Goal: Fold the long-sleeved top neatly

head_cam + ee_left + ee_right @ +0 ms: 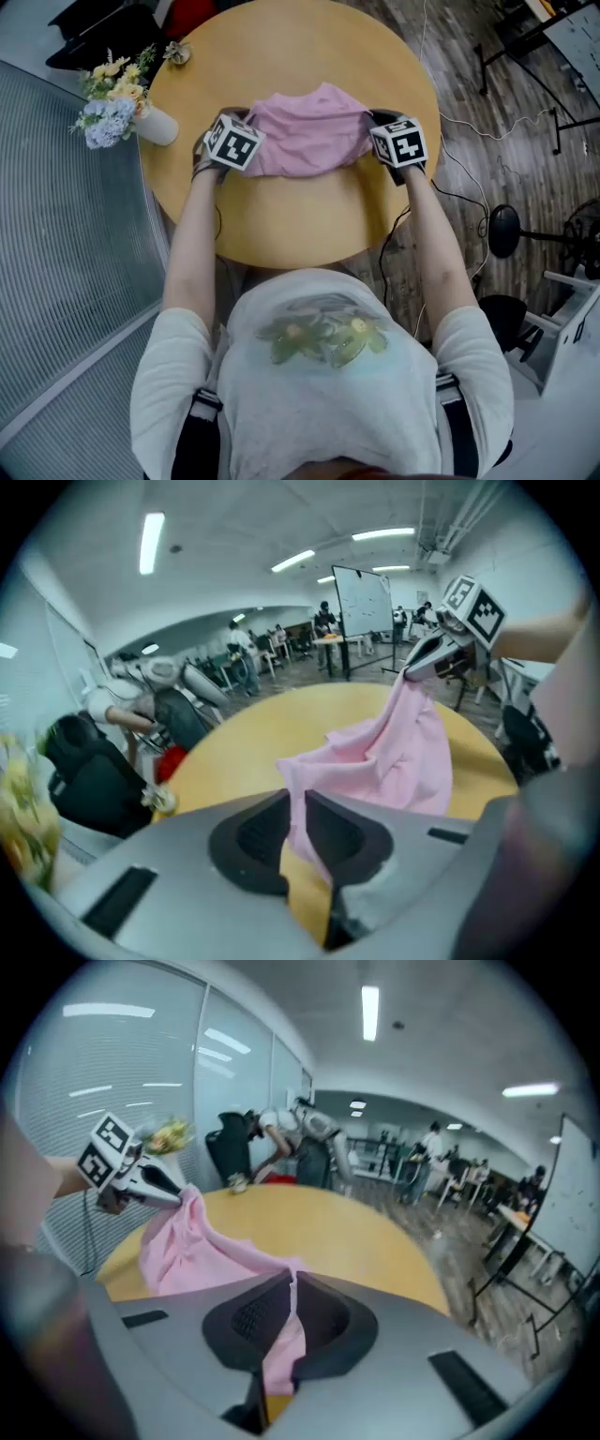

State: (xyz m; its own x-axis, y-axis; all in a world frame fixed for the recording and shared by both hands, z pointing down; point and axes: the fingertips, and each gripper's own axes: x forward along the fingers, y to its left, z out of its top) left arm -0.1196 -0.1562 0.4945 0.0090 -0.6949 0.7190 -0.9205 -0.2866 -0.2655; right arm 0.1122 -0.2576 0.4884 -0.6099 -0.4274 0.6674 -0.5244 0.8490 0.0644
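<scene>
While both grippers are clamped on cloth, this reads as mid-fold, not finished.

- Left gripper: jaws pinched on an edge of the pink long-sleeved top, fabric running down between the pads.
- Right gripper: jaws nearly together, a thin fold of the same top caught between them.
- Head view: top sits mid-way across the round wooden table, strung between the two grippers, one at each side edge. Gripper views show the held edges lifted off the tabletop and the middle sagging and bunched.
- Can't pick out sleeves or collar, so can't say which edge is held.
- Flower vase stands at the table's left rim, apart from the cloth.

My read: held edge is up, about to be carried over or pulled flat. Next move needs both grips kept tight, hands level and spread so the span goes taut, then the edge laid down square on the rest before letting go. Risk: uneven pull leaves the bunching folded in.
</scene>
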